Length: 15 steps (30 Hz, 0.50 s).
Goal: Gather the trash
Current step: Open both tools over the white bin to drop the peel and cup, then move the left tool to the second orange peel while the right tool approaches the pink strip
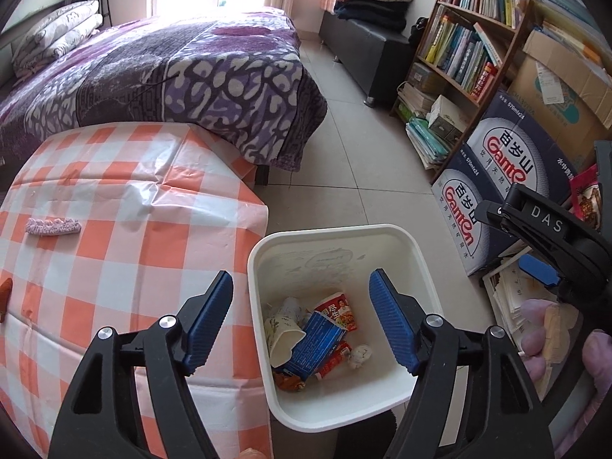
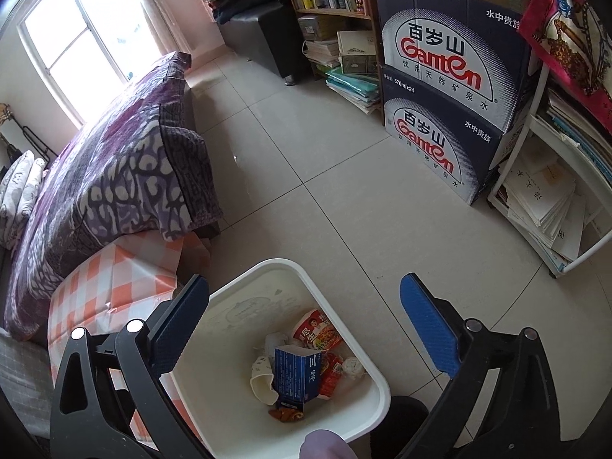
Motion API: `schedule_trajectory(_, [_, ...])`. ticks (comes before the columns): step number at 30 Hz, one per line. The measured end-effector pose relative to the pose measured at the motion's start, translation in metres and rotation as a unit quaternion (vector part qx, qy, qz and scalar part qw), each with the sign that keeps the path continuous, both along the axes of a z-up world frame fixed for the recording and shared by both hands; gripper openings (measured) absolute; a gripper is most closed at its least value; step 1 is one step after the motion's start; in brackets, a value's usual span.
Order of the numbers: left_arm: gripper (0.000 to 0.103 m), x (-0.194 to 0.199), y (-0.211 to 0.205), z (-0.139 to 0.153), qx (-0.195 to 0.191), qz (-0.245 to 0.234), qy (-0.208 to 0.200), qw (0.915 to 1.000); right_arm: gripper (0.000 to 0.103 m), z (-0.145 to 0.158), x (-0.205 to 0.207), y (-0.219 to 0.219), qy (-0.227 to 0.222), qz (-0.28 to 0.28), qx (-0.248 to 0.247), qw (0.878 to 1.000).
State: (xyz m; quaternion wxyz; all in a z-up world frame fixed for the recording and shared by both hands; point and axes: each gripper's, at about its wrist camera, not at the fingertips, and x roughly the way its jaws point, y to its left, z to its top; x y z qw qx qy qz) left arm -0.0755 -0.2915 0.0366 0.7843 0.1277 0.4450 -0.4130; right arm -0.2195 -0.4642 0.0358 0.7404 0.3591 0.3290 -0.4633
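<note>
A white square trash bin point(image 1: 417, 252) stands on the floor beside the table; it also shows in the right wrist view point(image 2: 378, 386). In it lie a blue carton point(image 1: 317, 344) point(image 2: 296, 376), a paper cup point(image 1: 285, 338), red snack wrappers point(image 1: 338, 311) point(image 2: 315, 331) and a crumpled tissue point(image 1: 359, 355). My left gripper point(image 1: 302, 298) is open and empty above the bin. My right gripper point(image 2: 304, 302) is open and empty above the bin; in the left wrist view it point(image 1: 535, 229) shows at the right edge.
A table with an orange-and-white checked cloth point(image 1: 126, 252) stands left of the bin, with a pink knitted piece point(image 1: 53, 226) on it. Behind is a bed point(image 1: 160, 72). Ganten boxes point(image 2: 443, 95), a bookshelf point(image 1: 470, 42) and paper stacks point(image 2: 543, 199) stand right.
</note>
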Motion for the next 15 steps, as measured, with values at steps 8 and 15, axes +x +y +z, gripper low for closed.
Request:
schedule_trajectory(8, [0.08, 0.027, 0.025, -0.011, 0.037, 0.036, -0.016, 0.9986, 0.096, -0.009, 0.029, 0.017, 0.021, 0.03, 0.017, 0.999])
schedule_trajectory(15, [0.082, 0.079, 0.061, -0.028, 0.123, 0.083, -0.048, 0.9878, 0.096, -0.019, 0.064, 0.04, 0.037, 0.071, 0.034, 0.996])
